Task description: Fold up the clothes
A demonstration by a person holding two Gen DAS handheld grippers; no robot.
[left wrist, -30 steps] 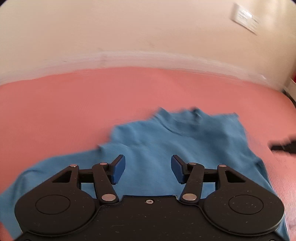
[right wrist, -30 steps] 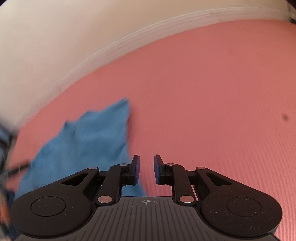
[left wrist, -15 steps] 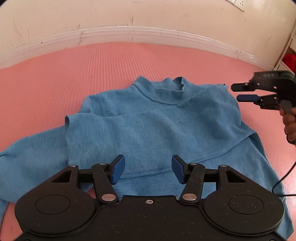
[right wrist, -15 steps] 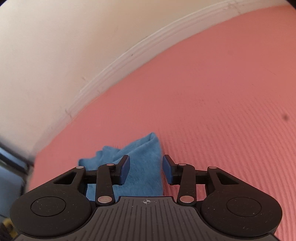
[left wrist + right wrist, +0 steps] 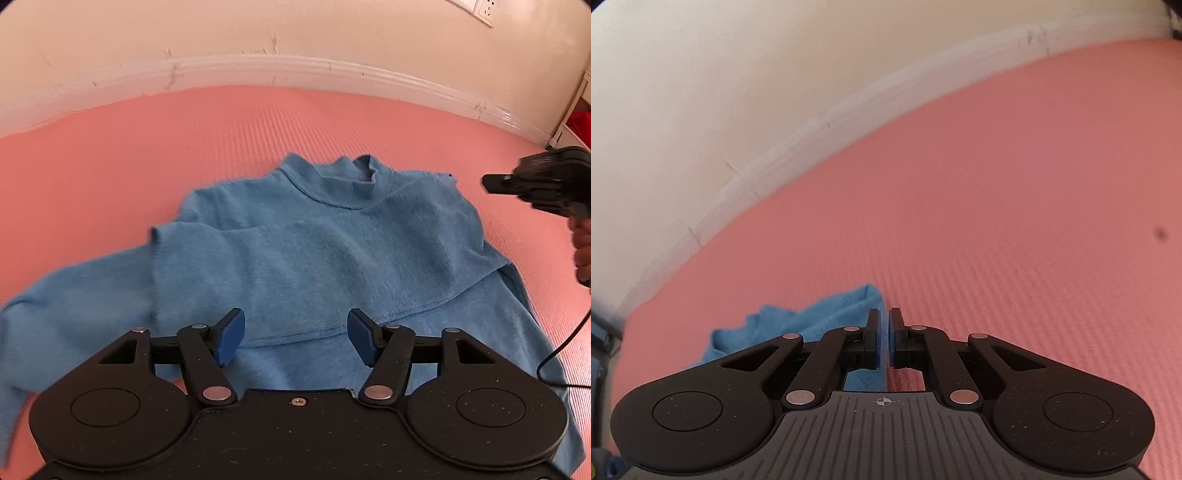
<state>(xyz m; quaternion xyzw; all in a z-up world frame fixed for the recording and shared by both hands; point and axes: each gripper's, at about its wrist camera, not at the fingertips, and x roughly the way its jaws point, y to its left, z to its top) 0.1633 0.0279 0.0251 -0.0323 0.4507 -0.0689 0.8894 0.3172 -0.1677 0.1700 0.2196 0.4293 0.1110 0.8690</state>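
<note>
Currently your left gripper (image 5: 295,339) hangs with its jaws wide apart over the blue sweater (image 5: 332,266), which lies part-folded on the pink mat (image 5: 110,166) straight ahead of it. Your right gripper (image 5: 885,341) has its jaws nearly together, empty, the sweater's edge just left of them. Risk: pinching only the top layer would likely drag the fold askew. No containers in view.
</note>
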